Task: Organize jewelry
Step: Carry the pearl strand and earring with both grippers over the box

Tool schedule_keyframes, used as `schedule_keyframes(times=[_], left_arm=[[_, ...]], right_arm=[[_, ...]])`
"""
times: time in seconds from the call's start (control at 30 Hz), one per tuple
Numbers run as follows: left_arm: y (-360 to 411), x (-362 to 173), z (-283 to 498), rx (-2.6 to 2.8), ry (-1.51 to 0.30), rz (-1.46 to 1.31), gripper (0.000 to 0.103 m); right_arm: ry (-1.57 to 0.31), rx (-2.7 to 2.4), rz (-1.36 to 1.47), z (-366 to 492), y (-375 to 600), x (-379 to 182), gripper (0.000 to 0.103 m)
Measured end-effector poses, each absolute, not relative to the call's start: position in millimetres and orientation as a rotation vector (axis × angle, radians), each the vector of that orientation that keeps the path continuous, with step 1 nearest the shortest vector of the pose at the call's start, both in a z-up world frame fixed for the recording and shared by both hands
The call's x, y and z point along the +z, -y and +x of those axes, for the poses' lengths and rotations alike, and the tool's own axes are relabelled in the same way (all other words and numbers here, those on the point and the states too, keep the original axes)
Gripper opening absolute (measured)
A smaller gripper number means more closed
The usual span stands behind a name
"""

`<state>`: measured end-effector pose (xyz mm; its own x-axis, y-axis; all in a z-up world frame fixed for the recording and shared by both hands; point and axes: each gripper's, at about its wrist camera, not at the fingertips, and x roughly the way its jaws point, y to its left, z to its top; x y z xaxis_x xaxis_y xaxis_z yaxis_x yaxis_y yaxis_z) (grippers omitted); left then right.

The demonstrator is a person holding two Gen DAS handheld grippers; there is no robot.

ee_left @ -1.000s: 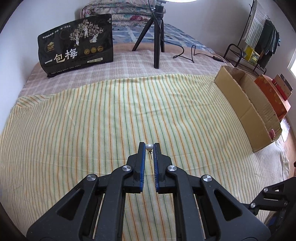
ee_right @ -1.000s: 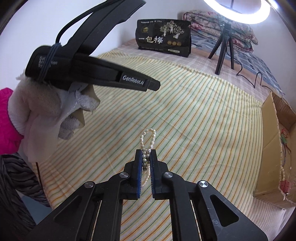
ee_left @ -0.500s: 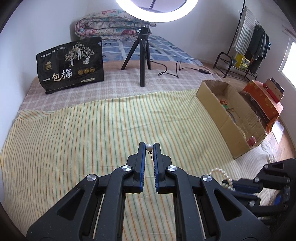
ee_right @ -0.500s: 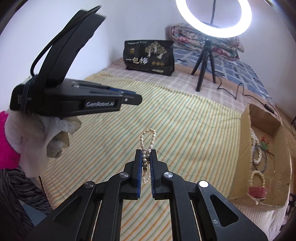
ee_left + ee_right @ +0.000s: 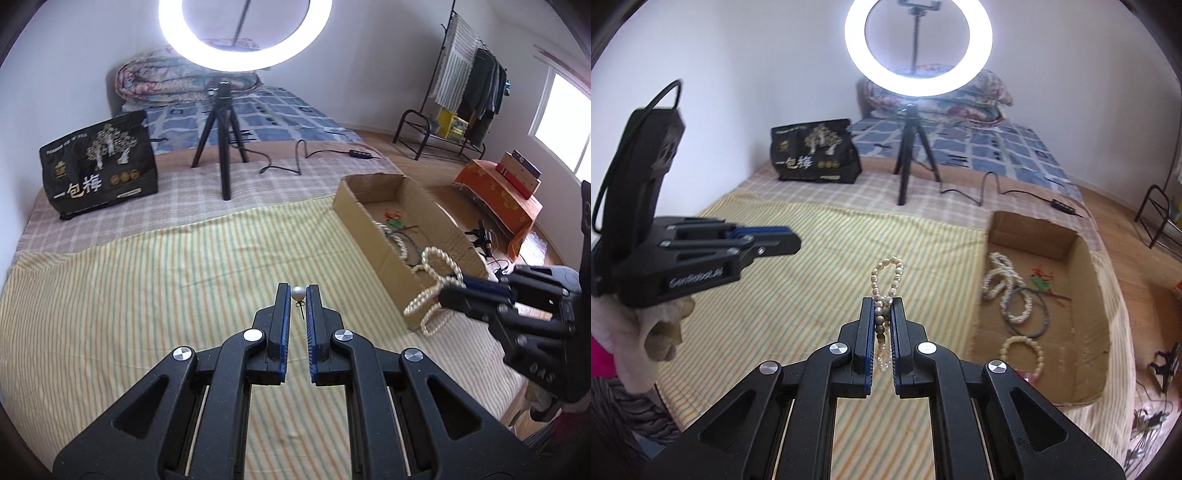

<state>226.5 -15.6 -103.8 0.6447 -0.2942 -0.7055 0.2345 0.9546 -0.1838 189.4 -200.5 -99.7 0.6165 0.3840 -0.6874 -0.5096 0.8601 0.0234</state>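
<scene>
- Above the striped bedspread, the left gripper pinches a pearl earring at its very fingertips; it could slip free.
- Alongside, the right gripper clamps a pearl strand, whose loose loops may snag the cardboard box wall.

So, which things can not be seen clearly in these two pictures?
- Pearl necklace: in the right wrist view its lower part is hidden inside the right claw.
- Pearl earring: in the left wrist view its pin is too small to make out.
- Cardboard box: small red and green items inside, too small to identify.
</scene>
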Motion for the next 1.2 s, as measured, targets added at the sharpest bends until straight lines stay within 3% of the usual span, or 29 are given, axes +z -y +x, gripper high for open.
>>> schedule_keyframes(times=[0.53, 1.2], left_arm=[[88.9, -84.1, 229.5, -0.415, -0.770, -0.053, 0.006], [163.7, -104.9, 250.7, -0.490, -0.802, -0.018, 0.006]], right_arm=[[-0.704, 0.373, -0.047, 221.5, 277.1, -69.6, 0.006], [-0.709, 0.274, -0.028, 277.2, 319.2, -72.5, 0.006]])
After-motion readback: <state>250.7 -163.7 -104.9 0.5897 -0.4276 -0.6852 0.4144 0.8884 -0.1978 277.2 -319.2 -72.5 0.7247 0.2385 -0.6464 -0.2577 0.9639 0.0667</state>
